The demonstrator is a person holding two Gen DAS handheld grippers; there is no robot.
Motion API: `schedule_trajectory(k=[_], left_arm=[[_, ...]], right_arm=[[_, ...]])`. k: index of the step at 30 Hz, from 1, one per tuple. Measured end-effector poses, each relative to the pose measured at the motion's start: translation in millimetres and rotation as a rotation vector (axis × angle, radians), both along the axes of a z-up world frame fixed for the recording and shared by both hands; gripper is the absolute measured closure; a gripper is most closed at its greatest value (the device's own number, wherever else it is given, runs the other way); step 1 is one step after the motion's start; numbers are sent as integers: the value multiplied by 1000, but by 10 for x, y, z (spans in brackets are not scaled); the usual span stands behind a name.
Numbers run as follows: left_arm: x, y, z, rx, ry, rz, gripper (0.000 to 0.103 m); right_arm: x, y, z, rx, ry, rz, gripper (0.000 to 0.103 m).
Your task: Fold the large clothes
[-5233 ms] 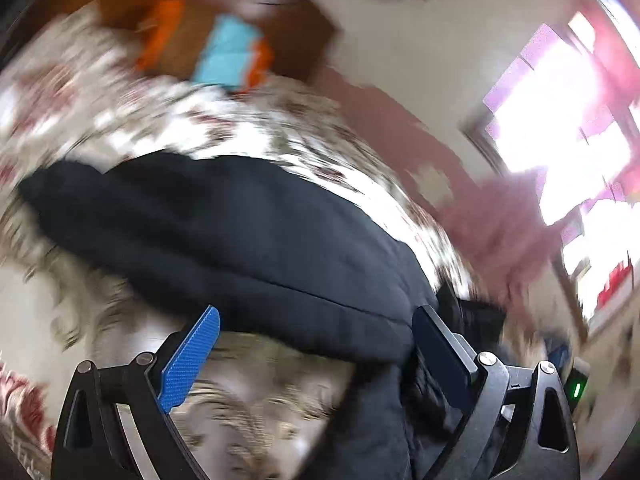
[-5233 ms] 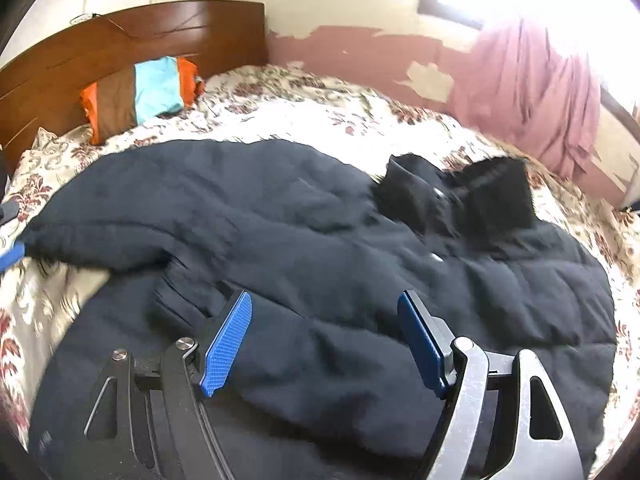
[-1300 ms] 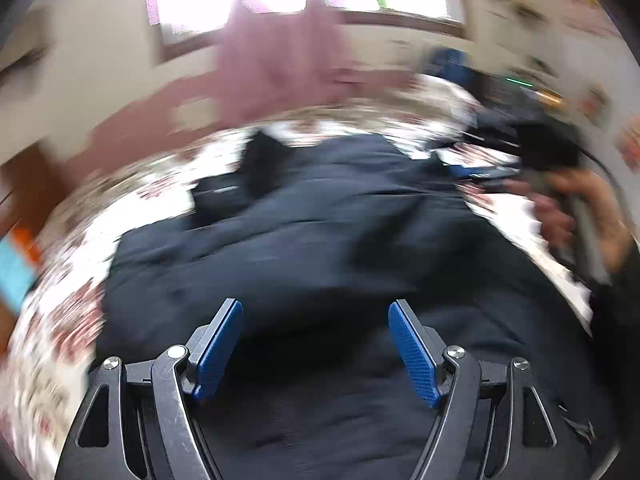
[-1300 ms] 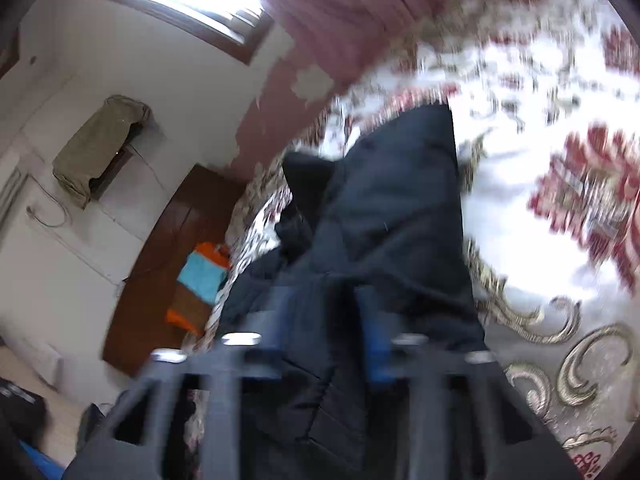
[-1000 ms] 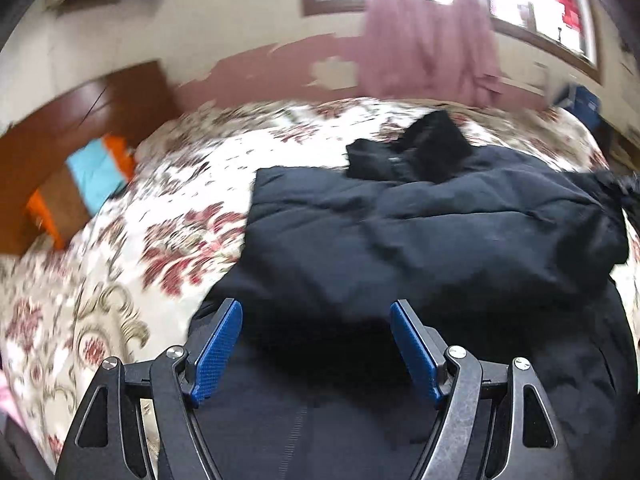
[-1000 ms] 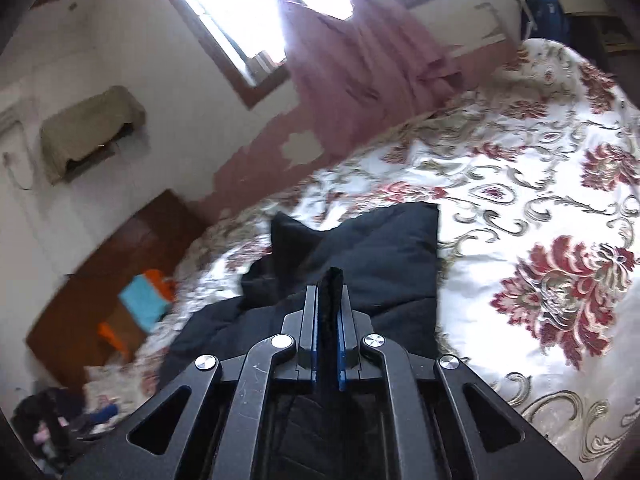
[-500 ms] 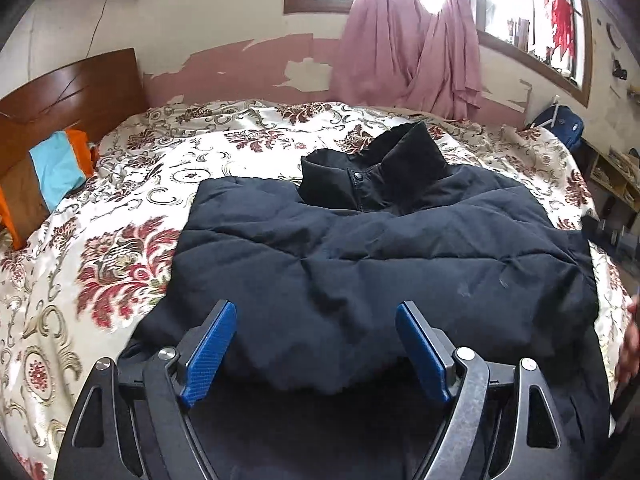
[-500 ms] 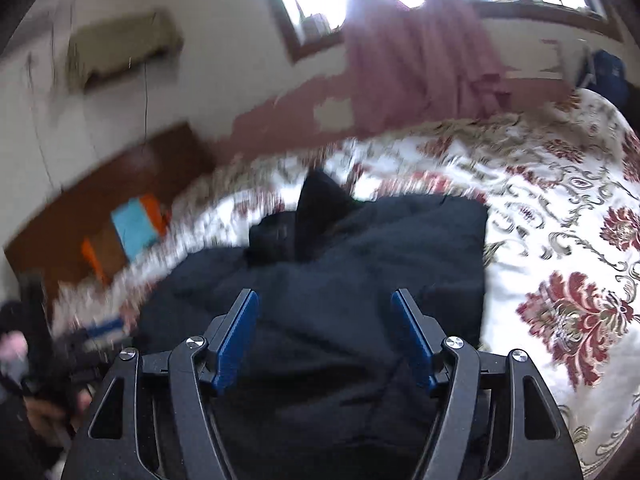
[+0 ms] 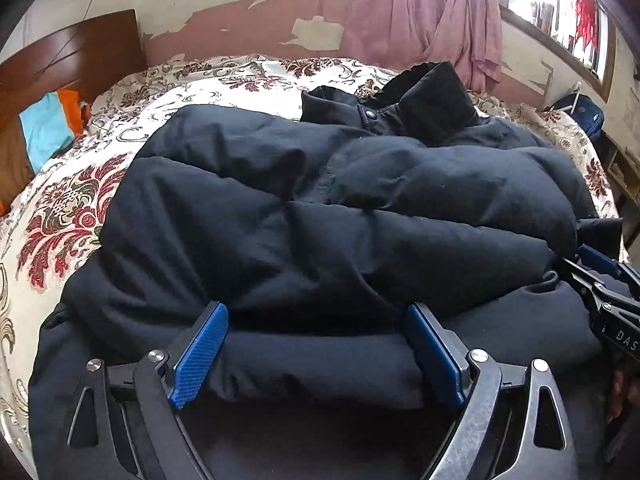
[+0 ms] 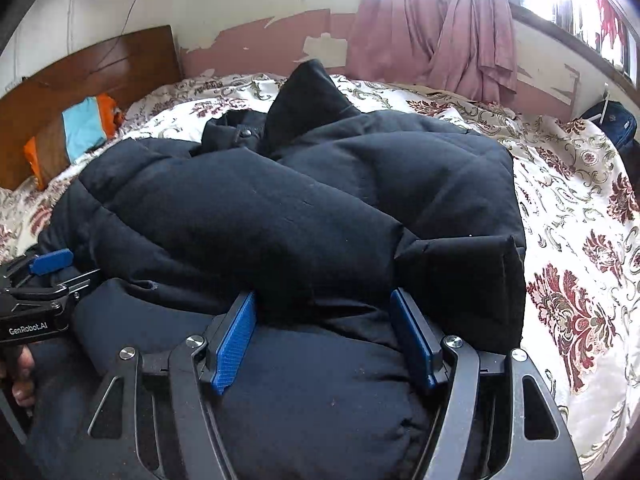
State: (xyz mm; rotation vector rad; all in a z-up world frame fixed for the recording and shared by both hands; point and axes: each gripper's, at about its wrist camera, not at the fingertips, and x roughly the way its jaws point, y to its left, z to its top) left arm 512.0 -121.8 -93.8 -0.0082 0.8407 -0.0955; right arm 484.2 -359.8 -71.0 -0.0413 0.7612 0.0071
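Jacket (image 9: 340, 208), big, black and puffy, sprawls across the floral bed (image 9: 68, 216), collar (image 9: 432, 104) pointing to the peeling far wall. Both sleeves look folded in over the chest, one lying over the other, so the sides seem done. What's left, by my read, is bringing the hem end up toward the collar to halve the bundle, and it is bulky stuff that may spring open again.

Down at the near edge, the left tongs (image 9: 316, 356) hover over the hem with the jaws opening wide; a roll of padding sits between the blue pads (image 9: 200, 356), but they don't press on it. Alongside, the right tongs (image 10: 324, 344) stand parted too, over the hem on the other side, fabric bulging between the jaws with no pinch that I can see. Each tool shows at the edge of the other's view.

Beyond that, a wooden headboard (image 10: 100, 68) with an orange and turquoise cushion (image 10: 80, 128), and a pink curtain (image 10: 432, 28) under a bright window.
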Motion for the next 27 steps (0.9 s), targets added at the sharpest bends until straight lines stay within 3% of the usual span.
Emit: schedule_trajectory(k=[3, 6, 15, 19, 27], left_arm=[[12, -38, -36, 32, -6, 9, 10], [17, -42, -77, 54, -12, 45, 0], [7, 40, -138, -22, -24, 42, 0], [-18, 86, -147, -60, -28, 38, 0], [5, 113, -100, -76, -1, 27, 0]], right_arm=[[20, 68, -42, -30, 4, -3, 39], [64, 86, -62, -34, 7, -5, 39], [85, 85, -86, -38, 6, -2, 36], [78, 77, -85, -18, 3, 15, 29], [9, 98, -19, -23, -10, 24, 27]])
